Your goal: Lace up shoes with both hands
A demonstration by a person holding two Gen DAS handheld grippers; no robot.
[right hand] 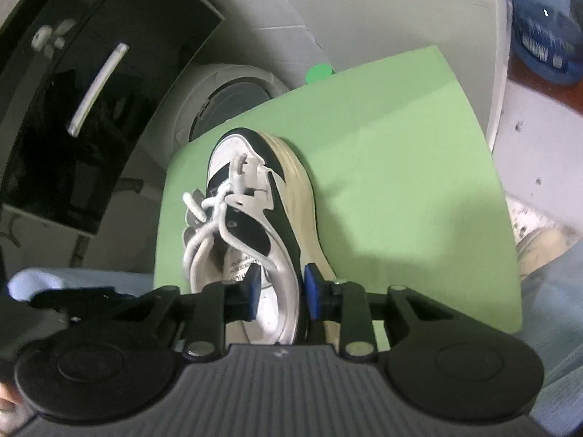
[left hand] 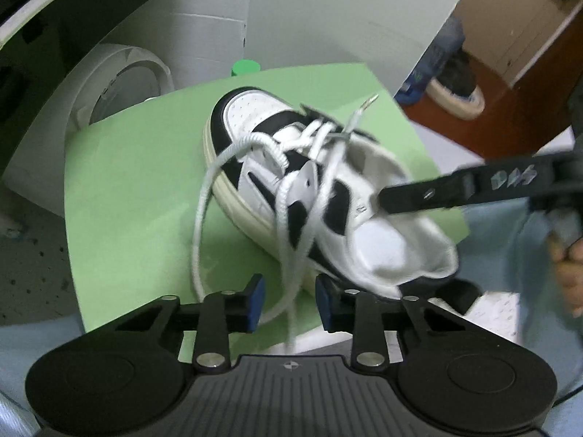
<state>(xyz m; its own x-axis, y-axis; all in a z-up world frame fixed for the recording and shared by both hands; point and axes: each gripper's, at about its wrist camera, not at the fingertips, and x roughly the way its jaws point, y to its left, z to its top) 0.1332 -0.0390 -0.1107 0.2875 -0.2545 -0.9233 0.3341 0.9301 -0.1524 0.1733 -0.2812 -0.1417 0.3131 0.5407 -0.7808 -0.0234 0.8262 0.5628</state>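
Between the blue pads of the left gripper [left hand: 289, 306] runs a strand of white lace [left hand: 291, 225], coming down from the eyelets and passing on below the fingers. The jaws stand narrow with a gap either side of the strand; the pads do not look pressed on it, though the picture is smeared there.

Right gripper [right hand: 280, 293]: jaws also narrow, straddling the white collar wall at the shoe's heel opening. One pad sits inside the opening, one outside. Whether they actually pinch the wall I cannot tell; a sliver of gap seems to remain.

Shoe [left hand: 291, 167], black and white, lies on the green mat [left hand: 127, 189], tipped onto its side so the cream sole faces right in the right wrist view. Long axis runs away from both grippers: heel near, toe far. Laces loose, threaded only through the far eyelets, one free end with its clear tip sticking up past the tongue.

Judgement: the right hand is placed to steady the heel; the left, nearer the loose strand, is the one to draw it, pulling along the shoe's axis toward the near side.
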